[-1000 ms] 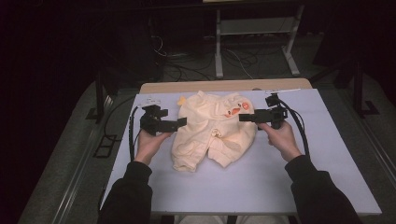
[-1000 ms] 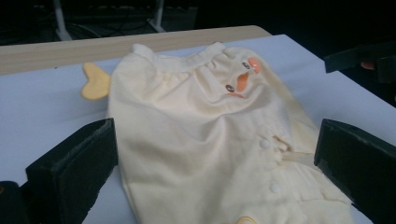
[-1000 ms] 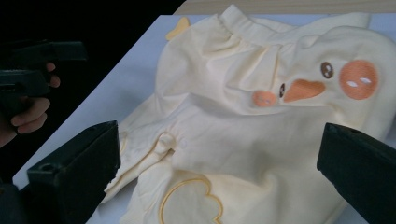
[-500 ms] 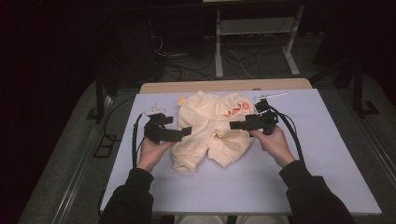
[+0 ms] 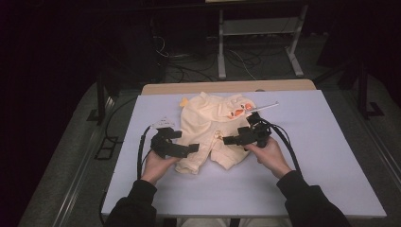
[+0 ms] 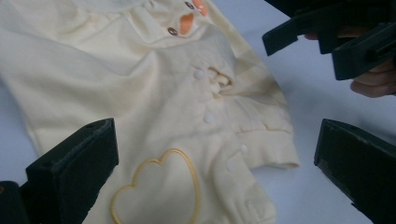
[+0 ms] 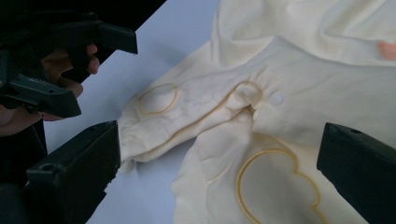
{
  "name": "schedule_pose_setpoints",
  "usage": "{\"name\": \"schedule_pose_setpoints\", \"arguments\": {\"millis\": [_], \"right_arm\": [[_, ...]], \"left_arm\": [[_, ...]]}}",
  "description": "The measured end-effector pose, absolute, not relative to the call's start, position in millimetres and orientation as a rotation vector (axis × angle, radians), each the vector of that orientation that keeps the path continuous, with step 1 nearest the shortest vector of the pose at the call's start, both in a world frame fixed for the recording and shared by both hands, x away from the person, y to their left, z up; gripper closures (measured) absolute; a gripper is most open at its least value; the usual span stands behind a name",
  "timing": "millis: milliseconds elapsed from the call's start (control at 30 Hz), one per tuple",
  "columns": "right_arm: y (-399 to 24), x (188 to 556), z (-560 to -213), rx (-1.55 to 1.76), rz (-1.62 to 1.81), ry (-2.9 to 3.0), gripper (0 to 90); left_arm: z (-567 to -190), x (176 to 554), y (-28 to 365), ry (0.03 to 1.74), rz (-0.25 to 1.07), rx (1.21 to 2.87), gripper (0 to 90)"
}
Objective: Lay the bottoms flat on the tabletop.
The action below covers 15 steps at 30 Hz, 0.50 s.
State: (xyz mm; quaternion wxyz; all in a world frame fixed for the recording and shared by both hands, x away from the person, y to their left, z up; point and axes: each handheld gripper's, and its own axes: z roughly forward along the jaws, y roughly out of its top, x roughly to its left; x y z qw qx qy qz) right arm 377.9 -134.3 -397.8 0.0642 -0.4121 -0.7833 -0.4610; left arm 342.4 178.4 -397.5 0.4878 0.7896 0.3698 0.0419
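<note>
From the high view, a cream baby romper point(image 5: 213, 130) lies spread on the worktop point(image 5: 331, 156), between the left claw point(image 5: 187, 149) and right claw point(image 5: 231, 139), both at its leg end.

The left gripper view has its jaws spread, a leg with a heart outline point(image 6: 159, 186) between them.

The right gripper view has its jaws spread too, the bunched crotch point(image 7: 243, 98) ahead. Likely a fold is beginning; each claw must next pinch a leg cuff.
</note>
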Motion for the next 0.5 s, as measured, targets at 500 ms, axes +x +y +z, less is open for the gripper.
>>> {"name": "schedule_pose_setpoints", "arguments": {"millis": [500], "right_arm": [[-121.0,359.7,-415.1,-1.158,-1.343,-2.381,8.1]], "left_arm": [[-415.7,322.2,160.9,0.828,0.043,2.048,12.2]]}}
